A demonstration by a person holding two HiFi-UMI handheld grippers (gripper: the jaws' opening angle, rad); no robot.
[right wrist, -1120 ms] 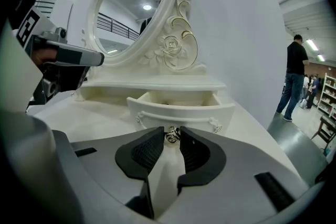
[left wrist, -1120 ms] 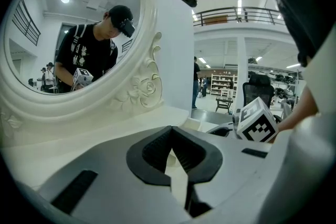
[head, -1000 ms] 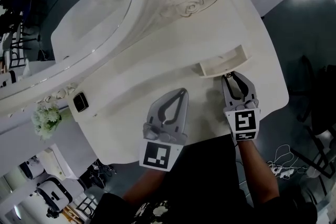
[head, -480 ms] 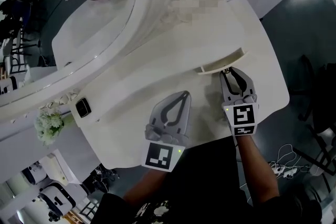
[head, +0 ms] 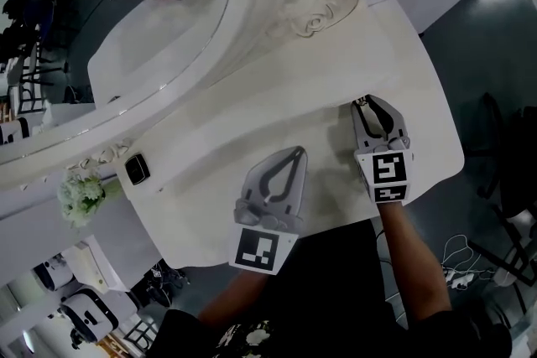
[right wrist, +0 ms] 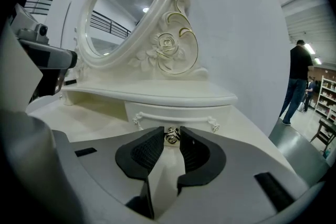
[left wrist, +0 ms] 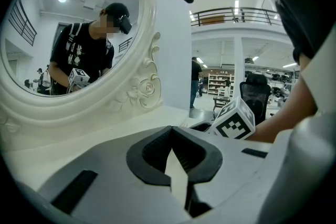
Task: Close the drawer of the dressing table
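- The left claw [head: 295,152] rests over the dressing table [head: 210,138] top. Its tips are pressed together with nothing between them. The mirror [left wrist: 68,34] rises ahead of it, and the right claw [head: 362,104] is off to its right. It seems to have no part in this step.
- The right claw stands narrow, pads pinching the small metal knob [right wrist: 171,137] at its very tips.
- The drawer [right wrist: 157,113] lies straight ahead of that claw, its front about flush under the shelf [right wrist: 157,94]. The push looks at or near its end.
- Next, probably a light press straight ahead to seat it, then the jaws spread and the claw backs off without tugging the knob.
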